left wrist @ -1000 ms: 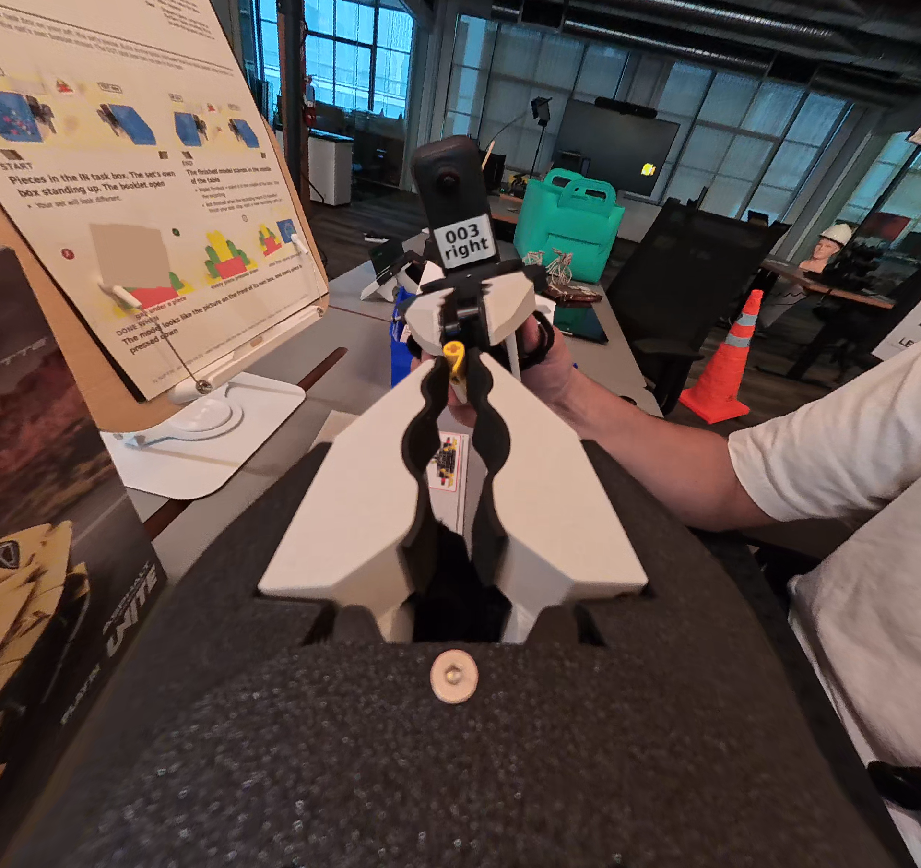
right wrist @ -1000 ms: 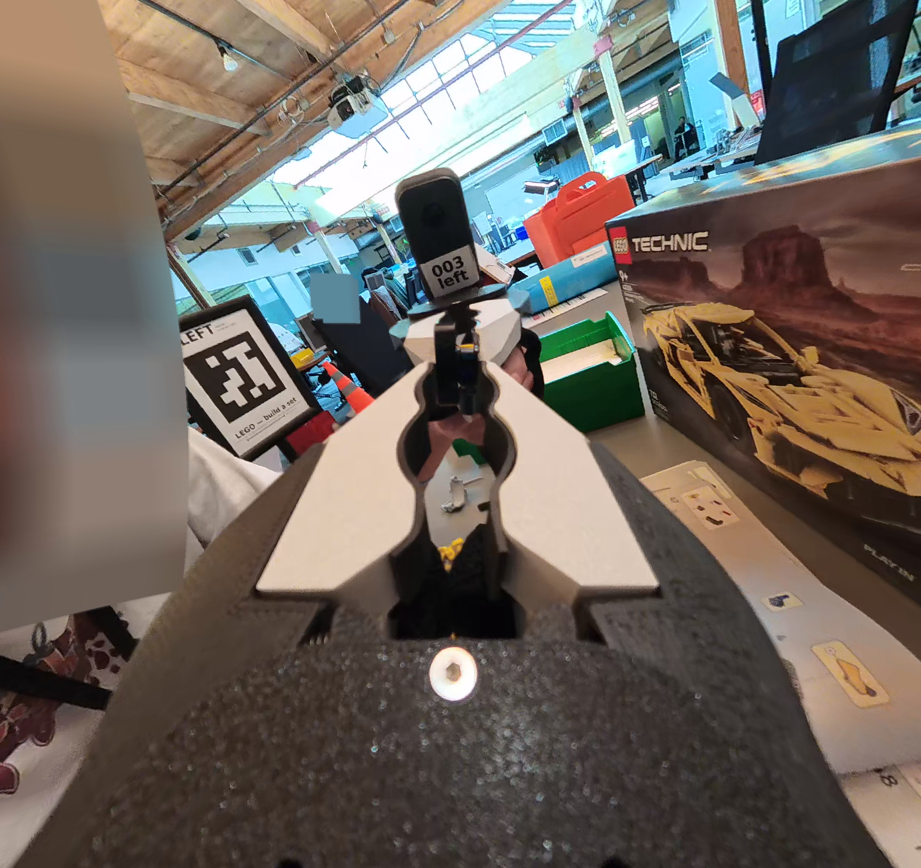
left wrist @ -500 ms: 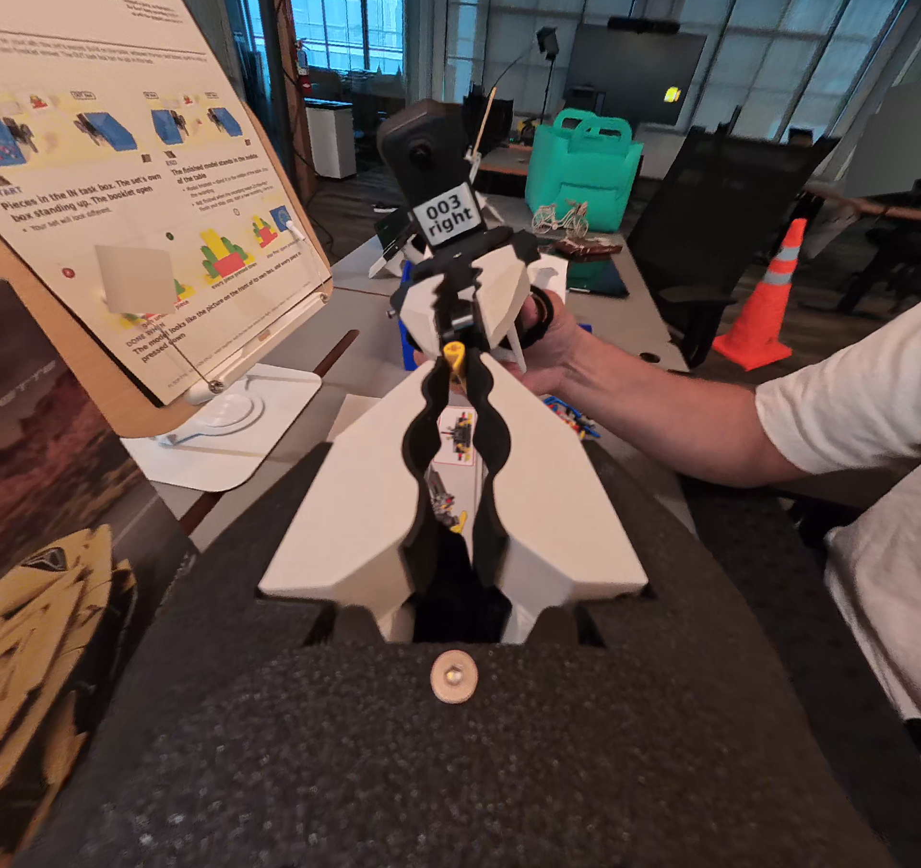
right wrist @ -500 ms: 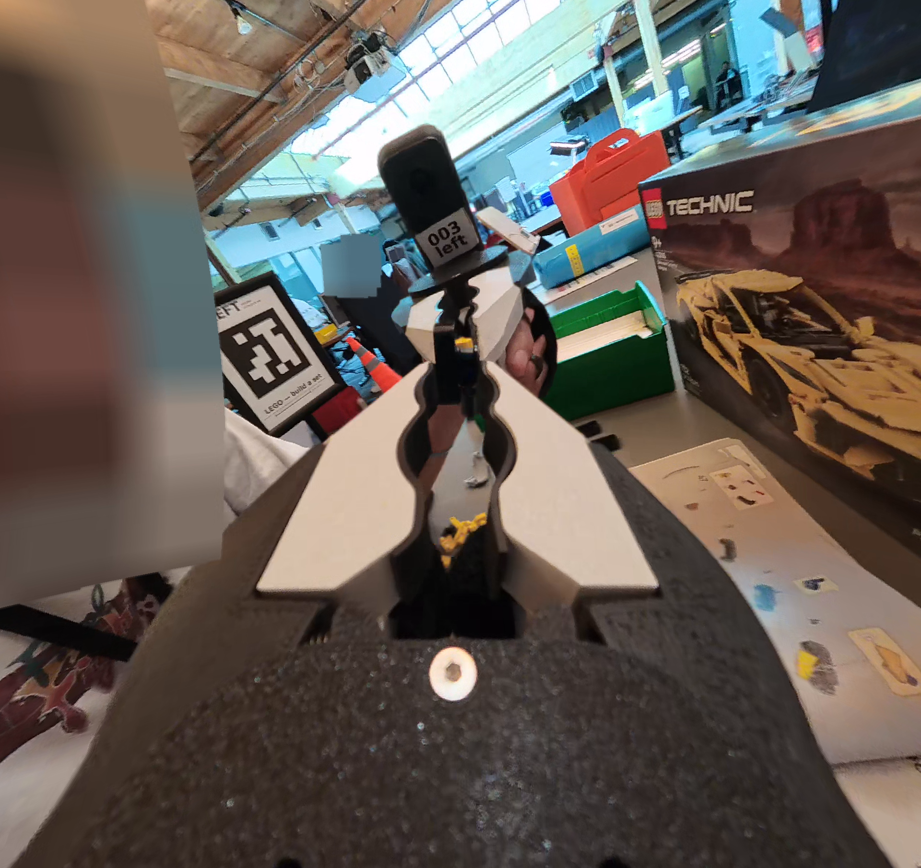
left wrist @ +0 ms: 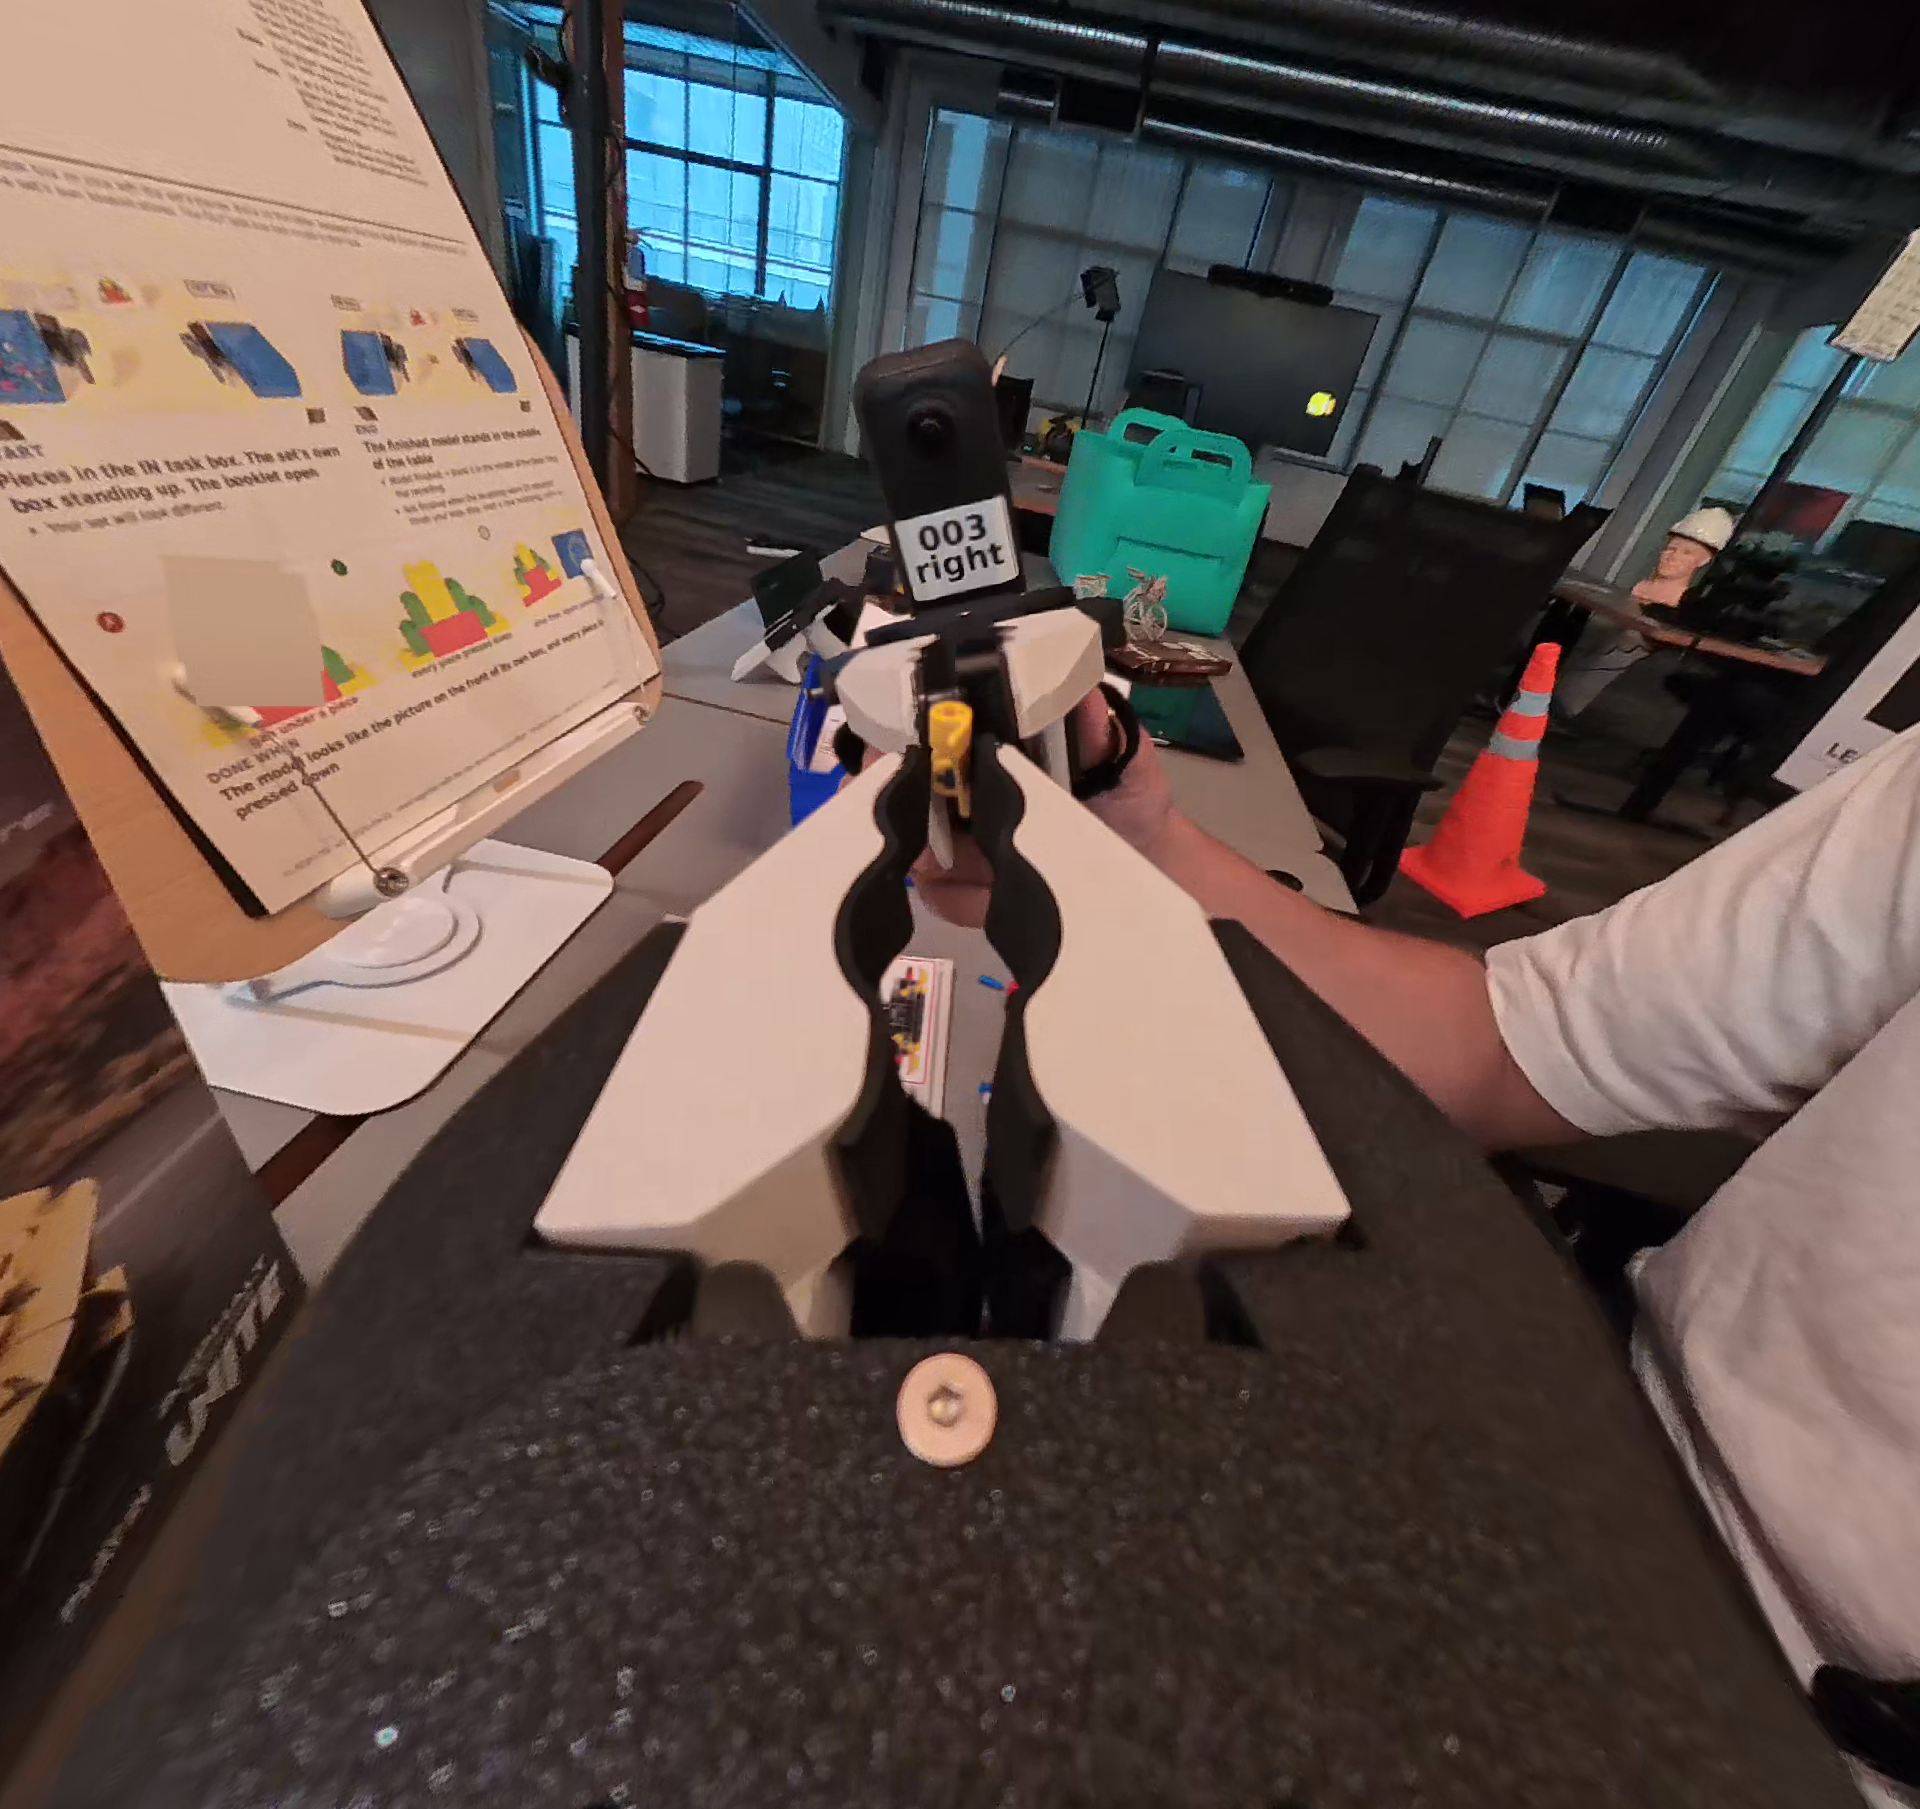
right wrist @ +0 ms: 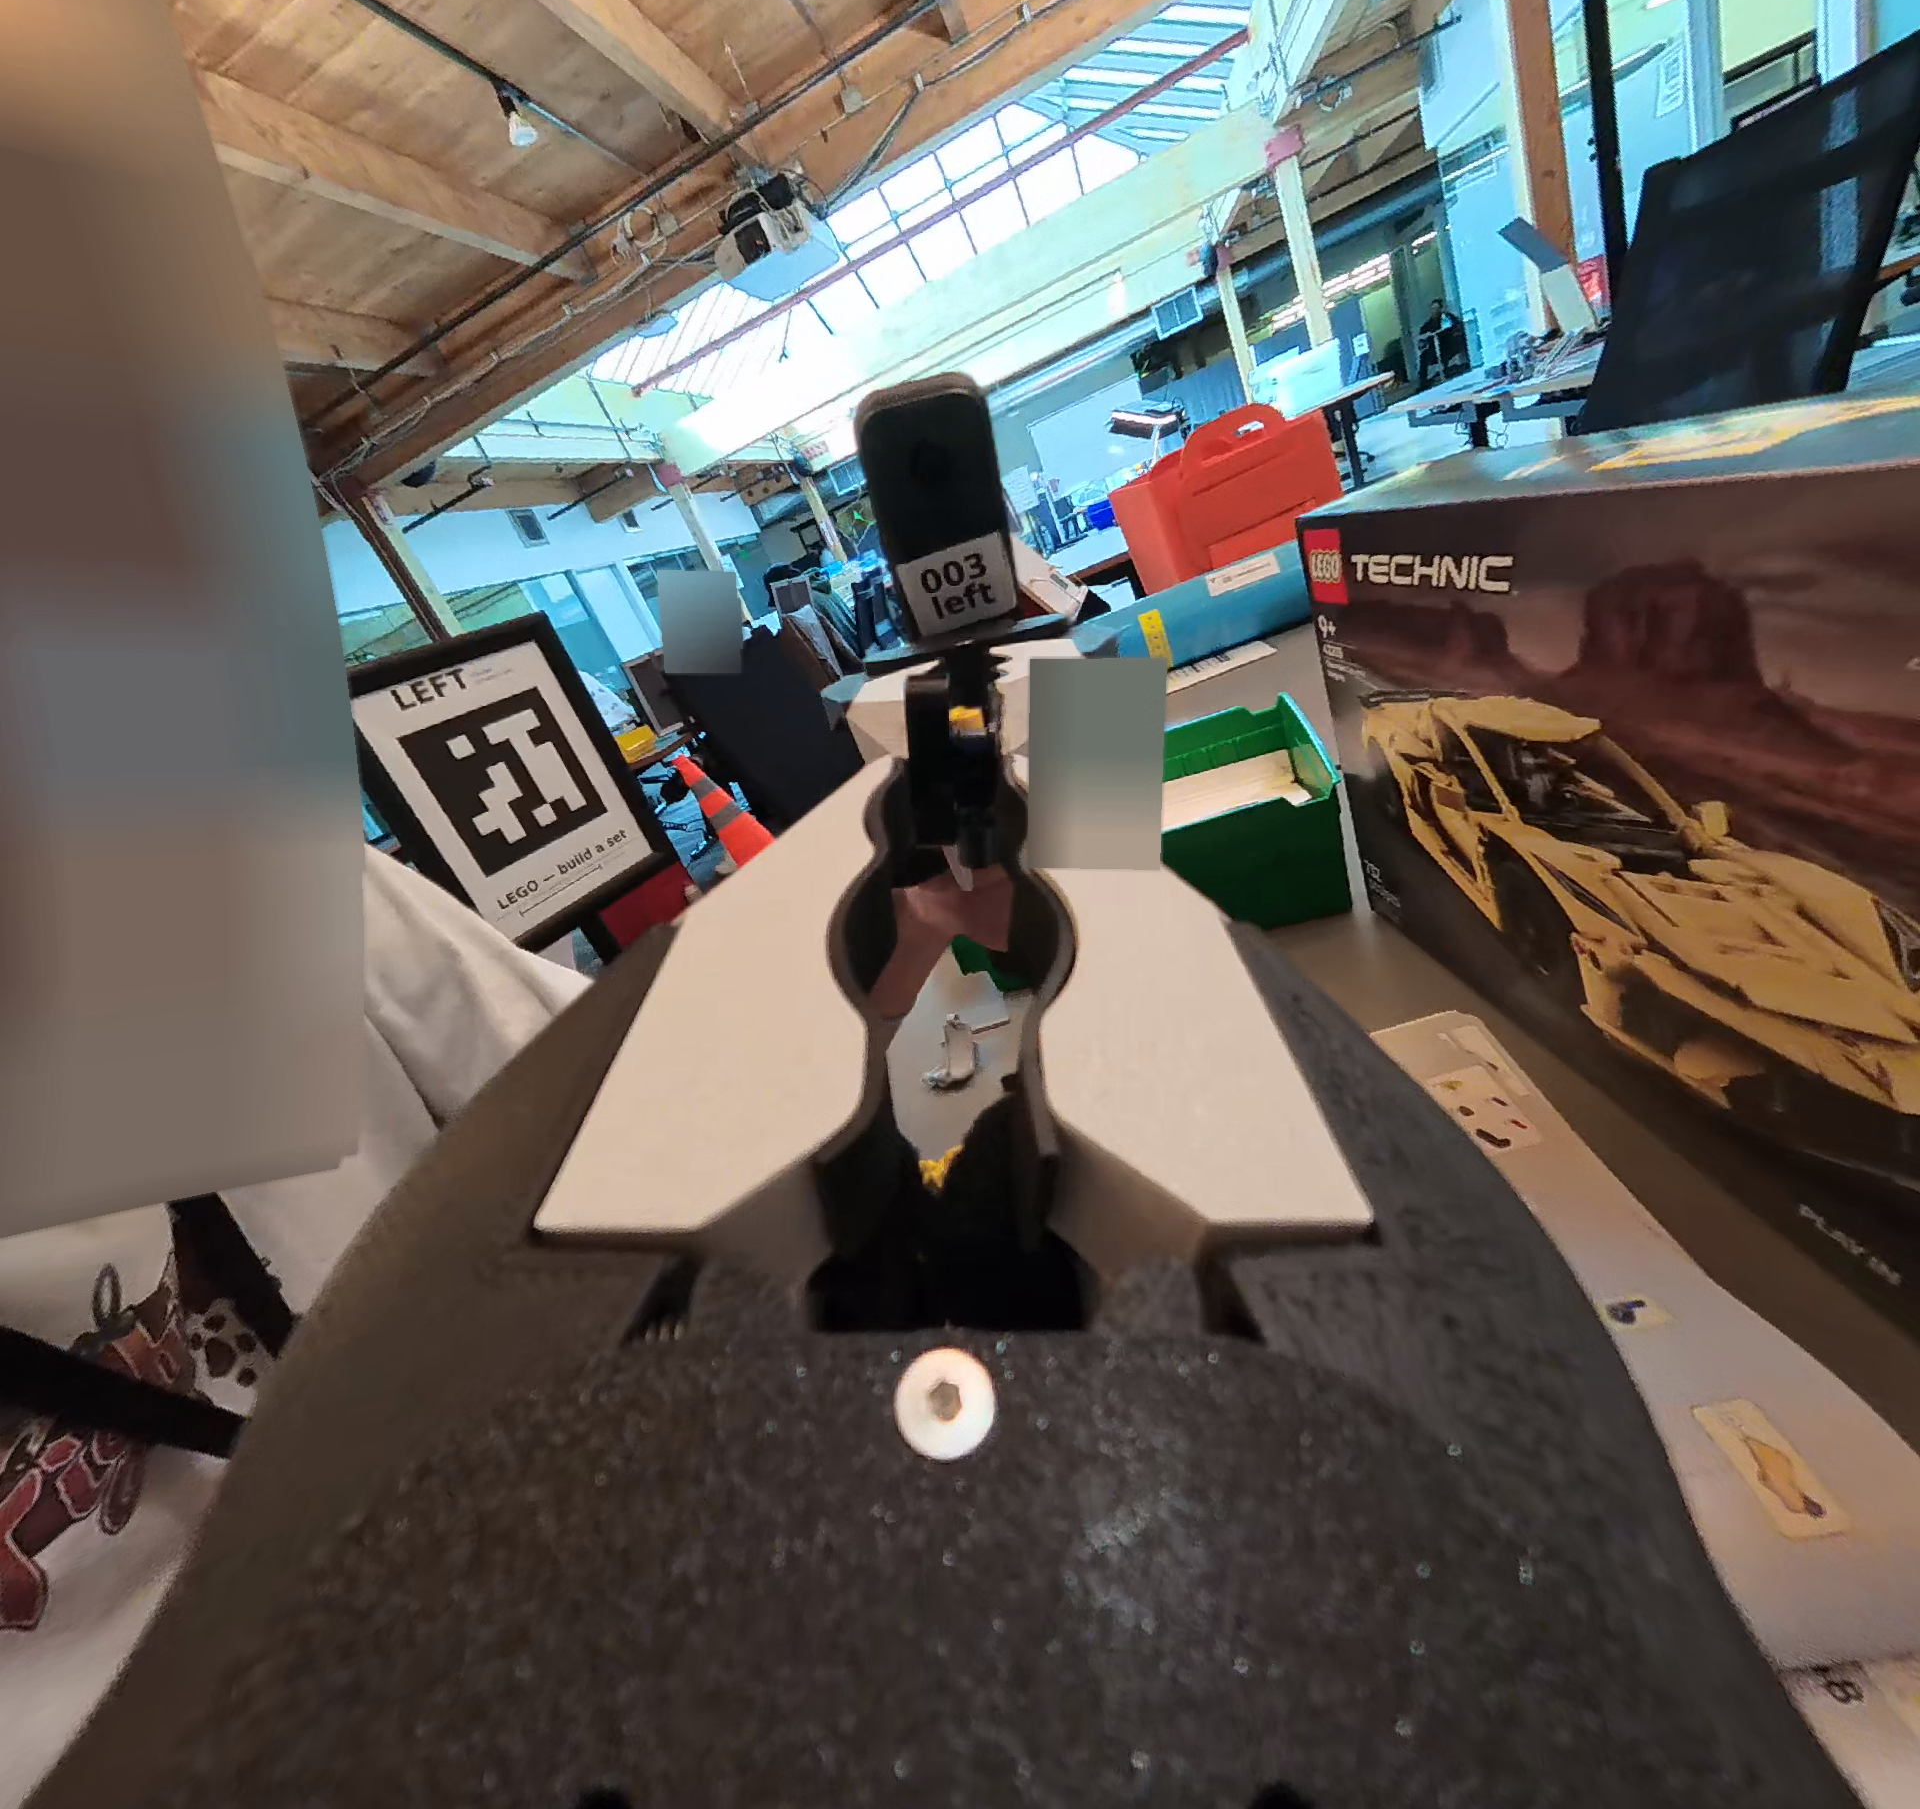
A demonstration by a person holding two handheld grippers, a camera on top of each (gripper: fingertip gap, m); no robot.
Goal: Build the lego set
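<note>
The left tool [left wrist: 948,803] and the right tool [right wrist: 951,814] meet tip to tip, held up above the counter [left wrist: 582,803], each looking straight down the other's fingers. Between the tips sits a small yellow-and-black lego piece [left wrist: 950,743], its long axis upright and crosswise to both tools. The left tool's tips are pressed on it; whether the right tool also pinches it or merely touches it I cannot tell. Judging from this, the coming move is a push or handover along the shared line. Below the piece, loose parts and a booklet [left wrist: 920,1016] lie on the counter.
</note>
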